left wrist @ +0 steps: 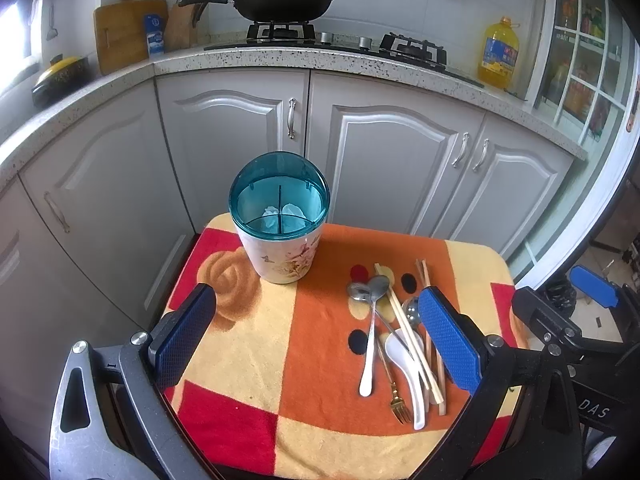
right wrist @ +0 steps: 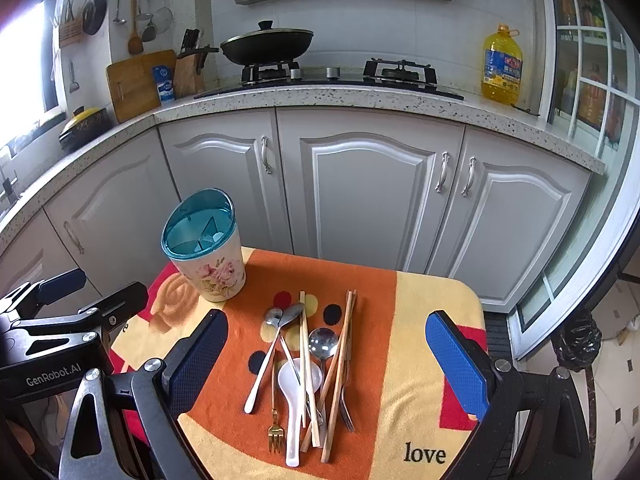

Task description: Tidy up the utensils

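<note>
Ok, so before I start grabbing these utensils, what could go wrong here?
The pile is tangled: chopsticks lie across the white spoon, so lifting one piece may drag others along. The holder stands near the cloth's back corner, and its dividers leave narrow slots; a missed insert could tip it. Both hand-held grippers are open and hold nothing.

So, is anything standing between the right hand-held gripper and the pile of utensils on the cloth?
Nothing visible does. The right hand-held gripper is open, and the pile of utensils lies on the cloth directly ahead between its fingers. The holder stands apart, further left.
</note>
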The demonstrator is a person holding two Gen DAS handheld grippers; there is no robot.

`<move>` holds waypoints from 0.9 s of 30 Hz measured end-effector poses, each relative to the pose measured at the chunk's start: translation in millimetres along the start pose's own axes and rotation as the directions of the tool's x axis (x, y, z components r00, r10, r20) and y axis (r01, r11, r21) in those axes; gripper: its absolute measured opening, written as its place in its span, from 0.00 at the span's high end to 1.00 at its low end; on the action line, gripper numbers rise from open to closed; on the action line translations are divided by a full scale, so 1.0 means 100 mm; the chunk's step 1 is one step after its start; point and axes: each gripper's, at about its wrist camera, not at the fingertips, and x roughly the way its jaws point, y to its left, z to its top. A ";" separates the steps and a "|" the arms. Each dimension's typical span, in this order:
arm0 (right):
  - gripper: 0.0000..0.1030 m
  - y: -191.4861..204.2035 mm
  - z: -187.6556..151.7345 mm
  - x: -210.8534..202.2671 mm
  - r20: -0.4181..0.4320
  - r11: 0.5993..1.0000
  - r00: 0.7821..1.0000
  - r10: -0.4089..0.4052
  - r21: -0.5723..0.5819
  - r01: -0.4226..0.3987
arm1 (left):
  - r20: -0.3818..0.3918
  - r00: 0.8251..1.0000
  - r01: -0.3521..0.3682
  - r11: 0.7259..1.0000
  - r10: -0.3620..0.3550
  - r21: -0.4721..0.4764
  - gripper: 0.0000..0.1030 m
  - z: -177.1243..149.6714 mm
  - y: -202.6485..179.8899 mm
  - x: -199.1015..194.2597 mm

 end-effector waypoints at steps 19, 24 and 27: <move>0.04 -0.01 -0.01 0.01 -0.013 1.000 1.000 -0.004 -0.002 0.004 | -0.015 1.000 0.000 1.000 0.000 0.000 0.01 -0.01 -0.04 0.02; 0.04 -0.01 -0.01 0.02 -0.019 1.000 1.000 -0.005 -0.005 0.005 | -0.016 1.000 0.000 1.000 0.000 0.002 0.01 -0.02 -0.05 0.03; 0.04 -0.01 -0.01 0.03 -0.023 1.000 1.000 -0.008 -0.007 0.008 | -0.017 1.000 0.001 1.000 -0.001 -0.001 0.01 -0.02 -0.04 0.03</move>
